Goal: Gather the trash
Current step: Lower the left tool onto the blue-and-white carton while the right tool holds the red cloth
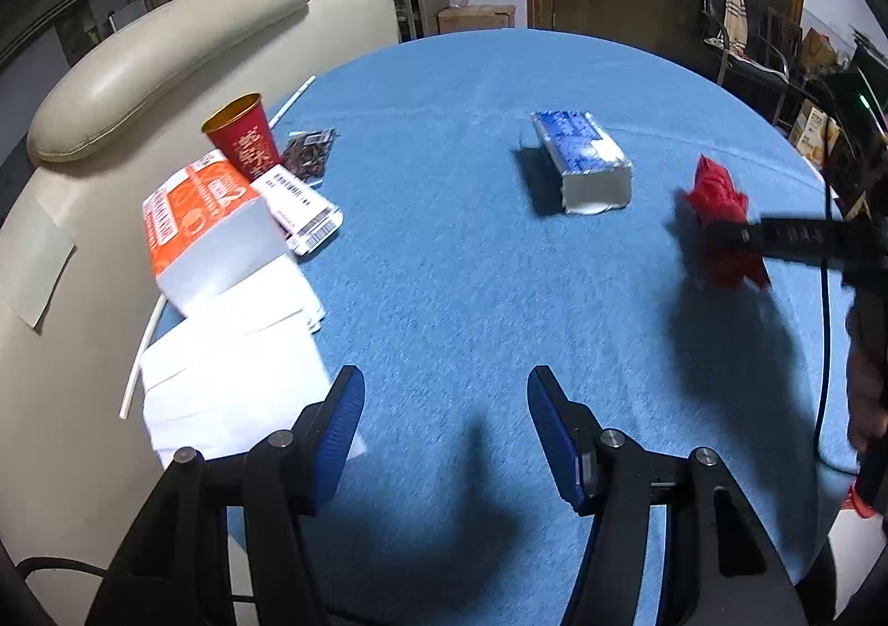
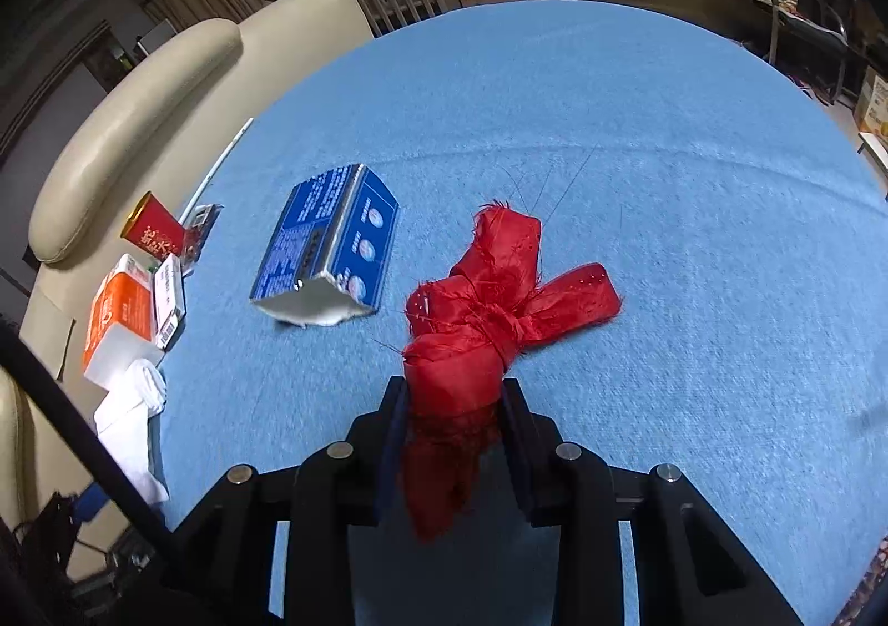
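The right gripper (image 2: 452,398) clamps the red ribbon bow (image 2: 488,315); the torn blue carton (image 1: 583,157) lies far ahead of the open, empty left gripper (image 1: 444,426), its long axis running near-to-far.

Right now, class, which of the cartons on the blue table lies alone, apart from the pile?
The blue carton, lying on its side mid-table with its torn end open. The orange carton sits in the pile by the red cup.
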`<act>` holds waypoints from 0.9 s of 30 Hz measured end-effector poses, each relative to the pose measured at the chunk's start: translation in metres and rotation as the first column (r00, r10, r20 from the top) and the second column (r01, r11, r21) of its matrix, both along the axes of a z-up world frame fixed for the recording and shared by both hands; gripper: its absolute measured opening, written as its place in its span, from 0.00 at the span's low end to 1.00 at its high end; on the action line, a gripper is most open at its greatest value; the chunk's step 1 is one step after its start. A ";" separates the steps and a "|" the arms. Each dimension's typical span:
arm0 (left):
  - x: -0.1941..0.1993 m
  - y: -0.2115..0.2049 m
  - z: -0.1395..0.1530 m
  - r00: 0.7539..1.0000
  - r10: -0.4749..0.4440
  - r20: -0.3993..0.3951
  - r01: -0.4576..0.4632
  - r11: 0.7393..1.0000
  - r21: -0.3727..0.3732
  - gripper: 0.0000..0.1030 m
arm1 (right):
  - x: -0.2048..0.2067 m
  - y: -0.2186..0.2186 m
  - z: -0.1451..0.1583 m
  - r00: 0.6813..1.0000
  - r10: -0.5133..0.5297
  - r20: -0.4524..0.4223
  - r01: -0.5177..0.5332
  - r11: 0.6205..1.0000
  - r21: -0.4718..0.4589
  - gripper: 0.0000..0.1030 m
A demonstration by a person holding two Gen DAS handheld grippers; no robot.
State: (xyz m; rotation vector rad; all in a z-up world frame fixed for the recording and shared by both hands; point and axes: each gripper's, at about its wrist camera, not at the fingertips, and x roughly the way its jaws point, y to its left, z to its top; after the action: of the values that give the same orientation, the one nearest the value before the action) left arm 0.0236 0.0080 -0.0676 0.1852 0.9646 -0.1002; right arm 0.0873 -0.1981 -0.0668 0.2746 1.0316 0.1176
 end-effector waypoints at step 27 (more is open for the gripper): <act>0.130 -0.106 0.001 0.992 -0.049 -0.120 0.030 0.987 -0.158 0.65 | -0.051 -0.039 0.001 0.998 -0.009 0.064 0.005 0.998 0.063 0.34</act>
State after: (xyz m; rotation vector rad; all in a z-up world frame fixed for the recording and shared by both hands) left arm 0.1531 -0.0978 -0.0667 0.0539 1.0723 -0.2250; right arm 0.0365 -0.2371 -0.0655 0.3297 0.9642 0.1523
